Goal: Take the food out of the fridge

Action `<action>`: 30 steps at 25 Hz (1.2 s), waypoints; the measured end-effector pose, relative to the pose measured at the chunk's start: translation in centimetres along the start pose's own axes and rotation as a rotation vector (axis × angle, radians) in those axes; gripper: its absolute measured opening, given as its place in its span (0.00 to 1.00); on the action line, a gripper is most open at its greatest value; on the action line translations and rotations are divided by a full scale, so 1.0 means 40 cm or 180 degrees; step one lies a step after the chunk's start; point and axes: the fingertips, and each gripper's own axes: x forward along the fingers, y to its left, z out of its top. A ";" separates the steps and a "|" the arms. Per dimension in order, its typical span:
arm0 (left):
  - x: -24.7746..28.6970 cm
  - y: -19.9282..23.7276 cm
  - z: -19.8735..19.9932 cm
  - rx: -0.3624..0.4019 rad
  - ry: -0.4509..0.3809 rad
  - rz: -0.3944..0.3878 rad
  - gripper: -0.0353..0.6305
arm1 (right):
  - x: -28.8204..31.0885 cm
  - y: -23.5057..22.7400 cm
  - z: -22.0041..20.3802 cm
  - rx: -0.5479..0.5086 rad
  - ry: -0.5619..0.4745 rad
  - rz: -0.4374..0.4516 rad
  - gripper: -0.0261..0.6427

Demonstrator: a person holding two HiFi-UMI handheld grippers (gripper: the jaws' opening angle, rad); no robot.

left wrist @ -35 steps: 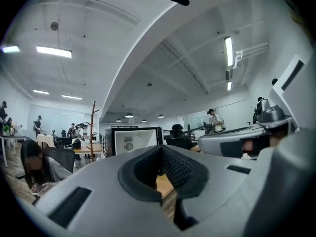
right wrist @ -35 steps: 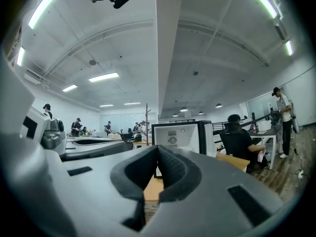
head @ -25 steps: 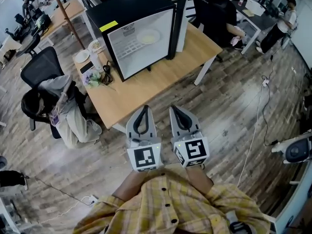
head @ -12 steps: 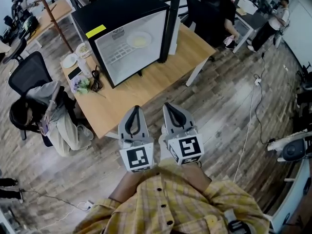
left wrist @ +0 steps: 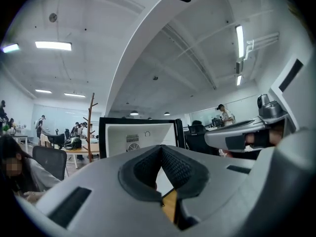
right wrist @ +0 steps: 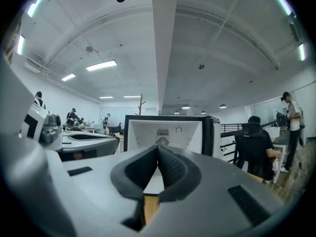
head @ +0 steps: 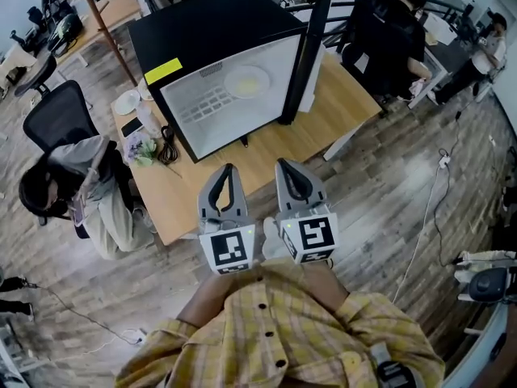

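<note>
A black mini fridge (head: 210, 31) stands on a wooden table (head: 323, 115), its door (head: 311, 51) swung open at the right. On a shelf in its white inside lies a pale plate of food (head: 246, 80). My left gripper (head: 227, 170) and right gripper (head: 285, 166) are held side by side at the table's near edge, pointing at the fridge and well short of it. Both are shut and empty. The fridge (left wrist: 136, 137) fills the space beyond the left gripper (left wrist: 160, 147) in its own view. The right gripper view shows the fridge (right wrist: 165, 132) straight past the right gripper (right wrist: 158, 148).
A white plate (head: 127, 102), a bottle, flowers (head: 144, 148) and cables (head: 168, 142) crowd the table left of the fridge. A person sits slumped (head: 89, 176) by the table's left side near a black chair (head: 56, 115). Another person (head: 388, 39) sits behind the door.
Both grippers have moved forward together toward the table. The fridge and table now appear nearer, and the fingertips reach over the table's near edge.
</note>
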 end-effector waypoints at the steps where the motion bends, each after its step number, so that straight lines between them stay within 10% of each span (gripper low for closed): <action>1: 0.026 -0.001 0.003 0.0017 -0.0008 0.0010 0.06 | 0.021 -0.017 0.004 -0.0004 -0.0004 0.0015 0.05; 14: 0.255 -0.017 -0.018 0.0232 0.0143 0.0201 0.06 | 0.279 -0.164 -0.051 0.1186 0.0259 0.0548 0.05; 30: 0.372 -0.041 -0.038 0.0692 0.0299 0.0351 0.06 | 0.465 -0.255 -0.253 0.4001 0.0631 0.0909 0.06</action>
